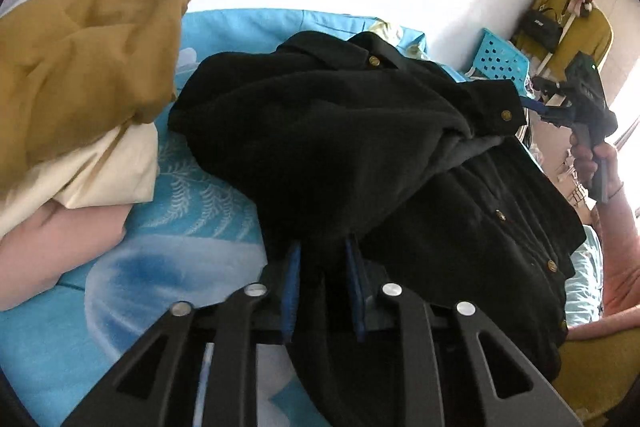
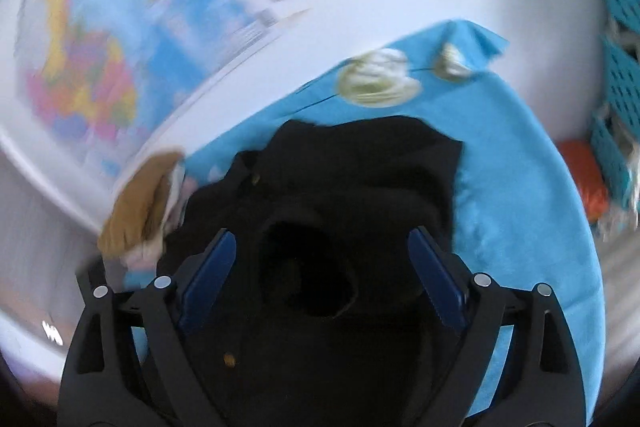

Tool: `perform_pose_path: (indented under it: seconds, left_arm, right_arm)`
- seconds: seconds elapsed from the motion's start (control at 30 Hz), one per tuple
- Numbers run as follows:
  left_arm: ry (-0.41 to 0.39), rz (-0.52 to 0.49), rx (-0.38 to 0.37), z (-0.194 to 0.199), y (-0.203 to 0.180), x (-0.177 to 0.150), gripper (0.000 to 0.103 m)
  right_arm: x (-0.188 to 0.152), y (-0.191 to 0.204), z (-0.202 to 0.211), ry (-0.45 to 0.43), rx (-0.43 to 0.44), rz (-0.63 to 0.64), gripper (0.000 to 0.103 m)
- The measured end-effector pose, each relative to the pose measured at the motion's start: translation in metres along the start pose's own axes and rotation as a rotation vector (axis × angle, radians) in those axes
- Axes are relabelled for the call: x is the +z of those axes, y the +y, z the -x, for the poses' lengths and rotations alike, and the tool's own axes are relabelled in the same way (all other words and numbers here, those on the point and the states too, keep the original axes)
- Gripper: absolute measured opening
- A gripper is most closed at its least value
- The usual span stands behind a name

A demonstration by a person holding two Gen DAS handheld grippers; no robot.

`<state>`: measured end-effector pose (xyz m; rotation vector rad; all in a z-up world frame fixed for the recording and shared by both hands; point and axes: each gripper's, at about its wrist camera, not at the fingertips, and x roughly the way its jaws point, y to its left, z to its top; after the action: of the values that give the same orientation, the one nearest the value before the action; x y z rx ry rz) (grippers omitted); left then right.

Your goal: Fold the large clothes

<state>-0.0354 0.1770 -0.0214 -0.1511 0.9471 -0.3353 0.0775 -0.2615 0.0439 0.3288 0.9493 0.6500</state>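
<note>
Well, black coat (image 1: 360, 147): lies bunched on the blue sheet (image 1: 200, 211), not folded yet.
Left claw (image 1: 322, 279): pinched tight on the coat's near edge, at 6 o'clock.
Right claw (image 2: 322, 279): spread wide, holding nothing (the coat lies under it).
Done pile (image 1: 80, 67): brown, cream and pink clothes stacked at 9 o'clock.
Left view only: a hand (image 1: 596, 163) gripping the right claw's handle at 3 o'clock.
Right view only: blurry, shows the sheet's far corner.

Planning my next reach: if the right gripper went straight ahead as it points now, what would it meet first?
Probably the black jacket, bunched directly ahead of the open right gripper on the blue bedsheet; blur leaves depth unclear.
</note>
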Motion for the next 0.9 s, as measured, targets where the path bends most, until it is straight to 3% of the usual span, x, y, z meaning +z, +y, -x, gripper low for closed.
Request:
perform_pose_path:
  seconds: [0.1, 0.13, 0.17, 0.27, 0.33, 0.43, 0.53, 0.57, 0.63, 0.67, 0.73, 0.83, 0.9]
  left_arm:
    - [-0.049, -0.047, -0.007, 0.009, -0.015, 0.003, 0.047]
    - [-0.068, -0.064, -0.003, 0.01, -0.021, 0.006, 0.048]
    - [-0.07, -0.07, -0.014, 0.01, -0.025, 0.009, 0.048]
    - [-0.077, -0.101, 0.006, 0.0, -0.036, 0.017, 0.048]
    - [-0.047, -0.104, 0.046, -0.012, -0.038, 0.021, 0.047]
    - [-0.003, -0.059, 0.031, -0.028, -0.031, 0.021, 0.044]
    - [0.001, -0.025, 0.019, -0.03, -0.023, 0.019, 0.044]
    - [0.002, -0.023, 0.024, -0.03, -0.023, 0.018, 0.044]
    - [0.017, -0.04, 0.043, -0.029, -0.025, 0.017, 0.046]
    - [0.019, -0.043, 0.049, -0.028, -0.026, 0.017, 0.046]
    - [0.014, -0.048, 0.037, -0.023, -0.028, 0.017, 0.049]
    - [-0.019, -0.037, -0.02, -0.013, -0.032, 0.021, 0.05]
    - [-0.048, -0.043, -0.059, -0.005, -0.037, 0.026, 0.053]
  right_arm:
    - [-0.02, 0.032, -0.023, 0.056, -0.025, 0.184, 0.088]
    - [-0.025, 0.037, -0.031, 0.072, -0.035, 0.218, 0.087]
    - [-0.029, 0.041, -0.039, 0.086, -0.049, 0.251, 0.078]
    - [-0.031, 0.044, -0.056, 0.116, -0.08, 0.283, 0.011]
    - [-0.017, 0.036, -0.051, 0.094, -0.059, 0.234, 0.01]
    - [0.013, 0.01, -0.037, 0.032, -0.016, 0.103, 0.011]
    - [0.026, -0.024, -0.042, 0.049, 0.009, -0.02, 0.015]
    - [0.026, -0.032, -0.05, 0.072, -0.008, -0.041, 0.02]
    - [0.021, -0.045, -0.067, 0.123, -0.07, -0.057, 0.044]
    - [0.018, -0.051, -0.073, 0.137, -0.094, -0.079, 0.049]
    - [0.014, -0.06, -0.075, 0.13, -0.068, -0.117, 0.049]
    - [0.014, -0.056, -0.05, 0.055, -0.054, -0.102, 0.069]
    - [0.013, -0.047, -0.029, -0.011, -0.093, -0.065, 0.068]
